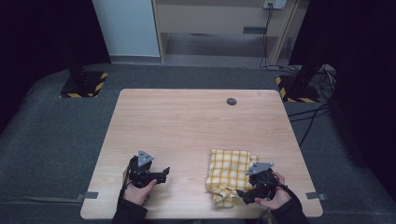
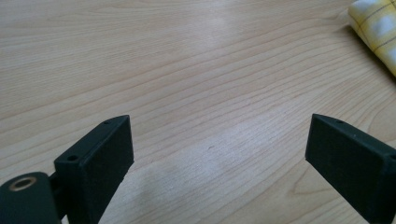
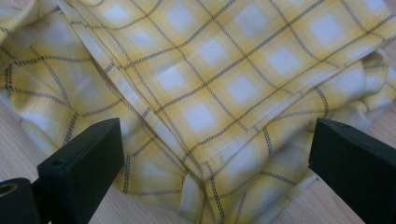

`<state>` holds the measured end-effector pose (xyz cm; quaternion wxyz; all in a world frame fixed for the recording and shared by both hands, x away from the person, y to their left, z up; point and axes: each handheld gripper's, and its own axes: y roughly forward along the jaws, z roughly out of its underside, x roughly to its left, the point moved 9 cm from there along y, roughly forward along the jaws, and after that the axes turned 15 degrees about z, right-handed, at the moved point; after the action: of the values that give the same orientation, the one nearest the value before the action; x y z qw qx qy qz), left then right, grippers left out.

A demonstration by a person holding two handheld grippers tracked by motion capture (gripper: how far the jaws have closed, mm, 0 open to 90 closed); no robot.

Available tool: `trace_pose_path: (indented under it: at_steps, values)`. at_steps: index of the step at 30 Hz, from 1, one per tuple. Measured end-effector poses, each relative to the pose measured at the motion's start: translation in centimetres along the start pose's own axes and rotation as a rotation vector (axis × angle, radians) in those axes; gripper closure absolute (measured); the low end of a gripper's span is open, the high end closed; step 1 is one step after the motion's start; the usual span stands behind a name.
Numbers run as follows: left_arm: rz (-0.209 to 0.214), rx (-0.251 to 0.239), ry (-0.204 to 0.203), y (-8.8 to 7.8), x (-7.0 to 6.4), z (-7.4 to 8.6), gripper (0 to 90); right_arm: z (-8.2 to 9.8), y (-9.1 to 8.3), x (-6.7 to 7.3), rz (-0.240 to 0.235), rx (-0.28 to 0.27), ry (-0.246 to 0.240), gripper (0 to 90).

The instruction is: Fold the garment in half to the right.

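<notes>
Yellow checked cloth (image 1: 229, 173) lies folded, a bit rumpled, on near right part of wooden surface (image 1: 187, 126). Right gripper (image 1: 246, 193) sits at cloth's near right edge, fingers (image 3: 79, 163) spread wide, cloth right between them, nothing pinched. Right hand (image 1: 273, 196) low, gripper aimed left toward cloth. Left gripper (image 1: 163, 173) well apart from cloth, fingers (image 2: 100, 154) wide open over bare wood, cloth corner (image 2: 376, 32) peeking in far off. Left hand (image 1: 137, 189) rests low near front edge.
</notes>
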<state>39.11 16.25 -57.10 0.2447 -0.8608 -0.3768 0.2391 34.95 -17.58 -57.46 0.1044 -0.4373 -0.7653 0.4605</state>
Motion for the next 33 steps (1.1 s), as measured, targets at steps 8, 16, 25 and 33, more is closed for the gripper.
trace_pose_path:
  at_steps: [8,16,25,33]
  values:
    - [-0.006,0.010,-0.007,-0.1,0.4,0.5,6.9,1.1,-0.1,0.1,-0.004,0.042,-0.013,2.8]
    - [-0.018,0.019,-0.014,-0.2,1.0,0.8,6.9,2.2,0.1,0.3,-0.016,0.091,-0.038,2.3]
    - [-0.039,0.041,-0.027,-0.3,2.0,1.5,6.9,2.9,0.4,0.3,-0.018,0.128,-0.044,2.3]
    - [-0.053,0.051,-0.039,-0.4,2.6,1.9,6.8,3.2,0.8,0.3,-0.020,0.140,-0.038,2.0]
